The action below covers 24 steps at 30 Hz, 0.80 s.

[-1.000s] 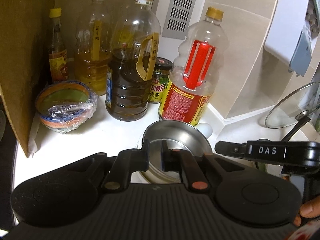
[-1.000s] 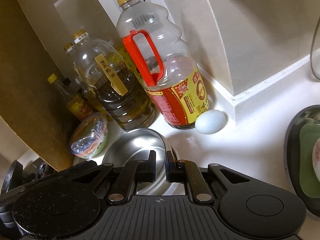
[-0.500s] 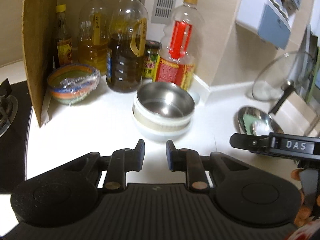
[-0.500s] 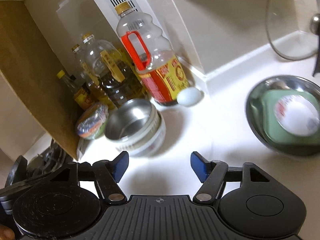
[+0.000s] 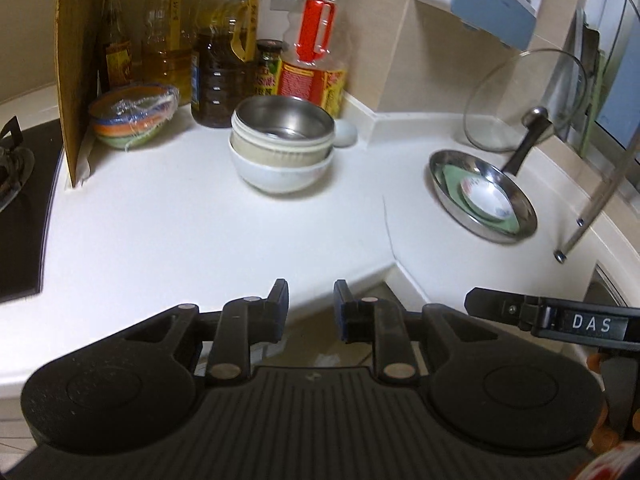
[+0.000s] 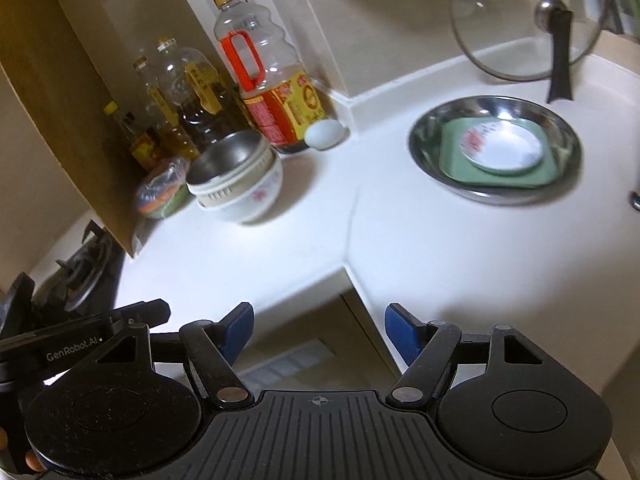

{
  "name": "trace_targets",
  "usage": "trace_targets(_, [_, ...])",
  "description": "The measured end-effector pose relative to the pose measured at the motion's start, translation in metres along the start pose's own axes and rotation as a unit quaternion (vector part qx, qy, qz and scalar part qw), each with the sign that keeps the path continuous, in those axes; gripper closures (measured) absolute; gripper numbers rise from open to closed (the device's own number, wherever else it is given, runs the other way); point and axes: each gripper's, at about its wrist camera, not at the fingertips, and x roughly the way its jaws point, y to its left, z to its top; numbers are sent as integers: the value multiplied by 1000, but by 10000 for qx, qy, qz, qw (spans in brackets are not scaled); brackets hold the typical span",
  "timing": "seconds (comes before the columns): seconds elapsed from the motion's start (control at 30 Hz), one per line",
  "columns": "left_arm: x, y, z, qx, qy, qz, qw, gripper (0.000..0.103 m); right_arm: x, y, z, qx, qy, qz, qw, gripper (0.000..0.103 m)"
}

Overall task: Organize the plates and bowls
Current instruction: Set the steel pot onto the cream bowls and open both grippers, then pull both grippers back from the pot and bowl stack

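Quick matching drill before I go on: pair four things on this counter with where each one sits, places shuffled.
Things:
1. steel bowl
2. small white dish
3. pale egg
4. glass lid

Places:
A. leaning against the wall behind the steel pan
B. on the green plate inside the steel pan
C. nested on top of the white bowl
D. on the counter at the foot of the red-handled bottle

Pairs: 1-C, 2-B, 3-D, 4-A

Glass lid (image 6: 524, 20) top cut off; wrapped bowl (image 6: 162, 194) blurred.
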Motion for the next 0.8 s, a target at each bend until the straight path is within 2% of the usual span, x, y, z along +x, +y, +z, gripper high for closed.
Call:
trace_targets(0.4, [-31, -24, -40, 34, 22, 22, 10000, 82, -41, -12, -44, -163, 16, -278, 9995, 30])
trace_targets(0.8, [-47, -40, -60, 16, 35, 87, 10000, 82, -62, -22, -60, -121, 13, -297, 9995, 30])
